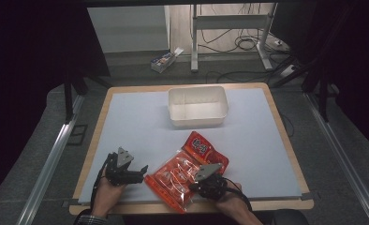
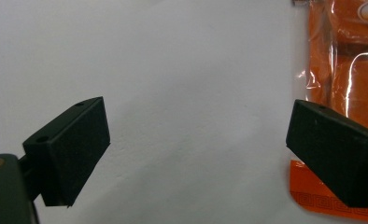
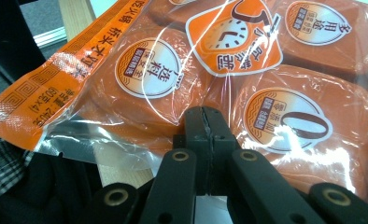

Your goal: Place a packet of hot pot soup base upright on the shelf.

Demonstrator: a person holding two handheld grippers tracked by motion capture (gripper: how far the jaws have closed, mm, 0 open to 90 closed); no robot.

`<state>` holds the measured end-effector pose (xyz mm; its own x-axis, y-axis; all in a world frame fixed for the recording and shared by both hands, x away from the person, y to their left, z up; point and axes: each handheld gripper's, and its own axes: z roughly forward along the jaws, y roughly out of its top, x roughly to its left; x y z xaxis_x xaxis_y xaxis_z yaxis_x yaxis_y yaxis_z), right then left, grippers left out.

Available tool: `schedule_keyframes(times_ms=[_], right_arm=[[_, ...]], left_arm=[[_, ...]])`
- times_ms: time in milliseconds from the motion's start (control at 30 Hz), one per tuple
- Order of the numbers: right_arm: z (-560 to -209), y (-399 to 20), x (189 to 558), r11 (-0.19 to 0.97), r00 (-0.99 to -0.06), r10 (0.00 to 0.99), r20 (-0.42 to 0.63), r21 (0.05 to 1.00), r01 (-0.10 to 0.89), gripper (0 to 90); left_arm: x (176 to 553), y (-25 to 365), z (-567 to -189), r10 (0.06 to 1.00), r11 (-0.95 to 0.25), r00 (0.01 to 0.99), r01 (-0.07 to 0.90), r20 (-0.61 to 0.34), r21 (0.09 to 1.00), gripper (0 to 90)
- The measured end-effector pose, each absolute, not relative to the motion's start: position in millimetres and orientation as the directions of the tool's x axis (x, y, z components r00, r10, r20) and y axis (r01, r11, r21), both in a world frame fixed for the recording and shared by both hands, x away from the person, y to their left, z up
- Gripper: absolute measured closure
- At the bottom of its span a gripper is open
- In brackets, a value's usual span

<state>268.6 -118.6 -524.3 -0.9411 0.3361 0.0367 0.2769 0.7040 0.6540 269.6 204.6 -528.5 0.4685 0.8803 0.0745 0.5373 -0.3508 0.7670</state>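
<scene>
An orange snack bag [image 1: 173,174] with several wrapped cakes inside lies slanted near the table's front edge, its near corner hanging past the edge. My right gripper [image 1: 196,180] sits at the bag's near right side. In the right gripper view its jaws [image 3: 205,116] stand pressed together, pinching the clear film of the bag [image 3: 149,70] between two cakes. My left gripper [image 1: 140,172] rests just left of the bag, pointing toward it. It is open [image 2: 196,144] over bare white table, with the bag's edge [image 2: 350,70] behind its right jaw.
A white rectangular bin [image 1: 196,123] stands at the back middle of the white tabletop [image 1: 136,122]. The table has a wooden rim. On the floor beyond it are desk legs, cables and a small box.
</scene>
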Motion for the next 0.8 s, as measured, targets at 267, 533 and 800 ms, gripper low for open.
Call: schedule_keyframes(times_ms=[267,533,800], right_arm=[[-505,-133,271,0.700,-0.943,0.332,0.006,0.669,0.250,80.5],[-491,-168,292,0.624,-0.887,0.462,-0.003,0.711,0.322,64.1],[-484,-195,317,0.562,-0.817,0.576,-0.008,0.730,0.389,44.1]], left_arm=[[269,212,-527,0.890,-0.293,0.455,0.540,0.019,0.789,6.2],[269,213,-529,0.885,-0.306,0.464,0.517,0.039,0.799,5.4],[270,211,-531,0.883,-0.328,0.467,0.527,0.055,0.784,4.3]])
